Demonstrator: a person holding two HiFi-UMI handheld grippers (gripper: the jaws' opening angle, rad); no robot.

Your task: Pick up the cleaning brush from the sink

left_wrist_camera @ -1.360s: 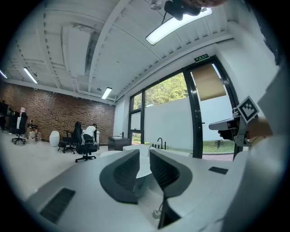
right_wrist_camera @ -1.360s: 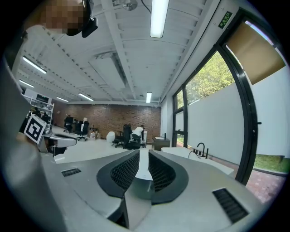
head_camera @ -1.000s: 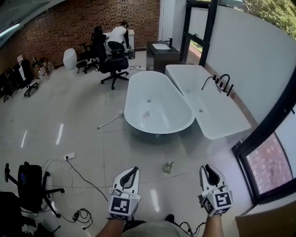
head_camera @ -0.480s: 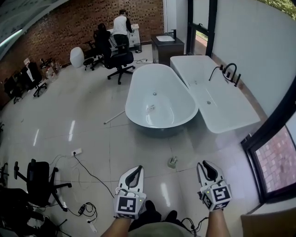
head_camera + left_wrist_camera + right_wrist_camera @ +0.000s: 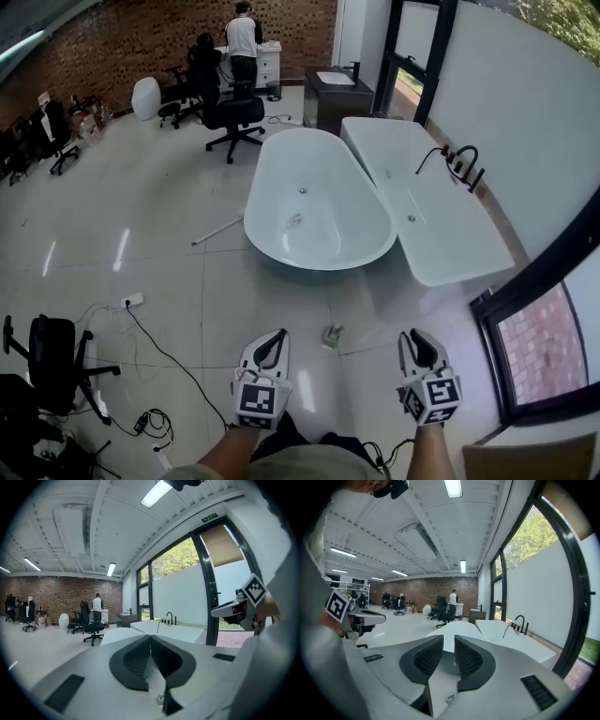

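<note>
Both grippers are held side by side low in the head view, pointing across the floor toward the tubs. My left gripper (image 5: 270, 343) is shut, its jaws meeting with nothing between them (image 5: 151, 641). My right gripper (image 5: 419, 343) stands open by a narrow gap and is empty (image 5: 449, 651). A small white sink (image 5: 328, 79) on a dark cabinet stands far back by the window. A small pale object (image 5: 293, 221) lies inside the oval bathtub (image 5: 361, 246); I cannot tell what it is. No cleaning brush can be made out.
A rectangular white tub (image 5: 450, 253) with a black tap (image 5: 459, 161) lies right of the oval one. A small item (image 5: 331, 336) sits on the floor just ahead, a pale stick (image 5: 217, 230) left of the tub. Cables (image 5: 150, 347), office chairs (image 5: 234, 117) and a standing person (image 5: 244, 42) are further off.
The head view has shifted and the tubs sit slightly differently in it. Both grippers keep their places side by side. The person at the back has straightened up.
</note>
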